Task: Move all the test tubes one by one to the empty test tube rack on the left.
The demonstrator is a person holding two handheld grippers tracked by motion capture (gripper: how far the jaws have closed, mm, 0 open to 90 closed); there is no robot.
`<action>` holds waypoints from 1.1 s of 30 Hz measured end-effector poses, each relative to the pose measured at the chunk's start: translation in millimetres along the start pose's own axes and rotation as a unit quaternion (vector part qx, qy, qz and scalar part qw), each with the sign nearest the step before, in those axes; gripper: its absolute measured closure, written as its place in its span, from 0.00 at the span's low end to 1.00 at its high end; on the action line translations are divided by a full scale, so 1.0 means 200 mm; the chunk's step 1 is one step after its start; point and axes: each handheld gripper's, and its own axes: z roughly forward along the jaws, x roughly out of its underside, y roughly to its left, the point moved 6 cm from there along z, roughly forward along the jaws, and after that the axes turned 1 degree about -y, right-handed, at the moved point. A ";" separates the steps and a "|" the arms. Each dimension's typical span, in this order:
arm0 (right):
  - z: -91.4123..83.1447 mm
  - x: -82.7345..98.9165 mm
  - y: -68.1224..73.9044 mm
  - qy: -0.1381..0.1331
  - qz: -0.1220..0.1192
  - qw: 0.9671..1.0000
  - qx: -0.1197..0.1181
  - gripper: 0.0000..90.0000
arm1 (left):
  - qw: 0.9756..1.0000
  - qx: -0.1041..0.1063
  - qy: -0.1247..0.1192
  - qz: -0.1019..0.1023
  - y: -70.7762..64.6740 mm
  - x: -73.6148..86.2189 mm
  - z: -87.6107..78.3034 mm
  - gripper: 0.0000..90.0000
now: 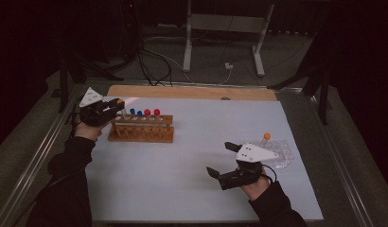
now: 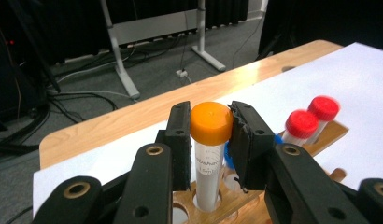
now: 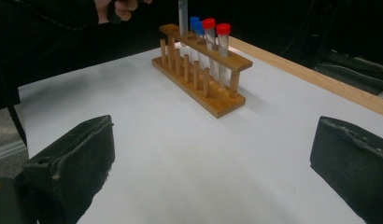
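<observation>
An orange-capped test tube point(image 2: 210, 122) stands upright between my left gripper's point(image 2: 209, 142) pads, which are shut on it just below the cap. Its lower end sits in a hole at the left end of the wooden rack point(image 2: 236, 207). In the high view the left gripper point(image 1: 117, 105) is over the rack's point(image 1: 141, 128) left end. Two blue-capped tubes point(image 1: 136, 112) and two red-capped tubes point(image 1: 152, 112) stand further along the rack. My right gripper point(image 1: 219, 158) rests open over the white sheet, with nothing between its jaws. From the right gripper view the rack point(image 3: 203, 79) stands ahead.
Another orange-capped tube point(image 1: 266, 137) lies on a clear plastic bag point(image 1: 281, 155) right of the right gripper. A white sheet point(image 1: 182, 170) covers the table, and a wooden board edge point(image 1: 192, 92) runs along the back. Metal rails point(image 1: 36, 156) flank the table.
</observation>
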 end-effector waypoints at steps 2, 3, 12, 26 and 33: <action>0.00 0.00 0.00 0.000 0.001 1.000 0.000 0.00 | 1.000 -0.004 0.008 0.001 0.00 0.03 0.02 0.79; 0.00 0.00 0.00 0.000 0.001 1.000 -0.001 0.00 | 1.000 -0.002 0.010 -0.002 0.00 0.04 0.03 0.79; -0.01 0.00 0.00 -0.001 0.003 1.000 -0.002 0.00 | 1.000 -0.004 0.012 -0.013 0.00 0.14 0.07 0.79; -0.03 -0.01 -0.02 -0.006 0.001 1.000 0.001 0.00 | 1.000 0.016 -0.004 -0.019 -0.02 0.14 0.03 0.60; -0.14 -0.06 -0.14 -0.022 -0.018 0.998 0.050 0.00 | 0.999 0.045 -0.025 -0.014 -0.10 0.09 -0.10 0.21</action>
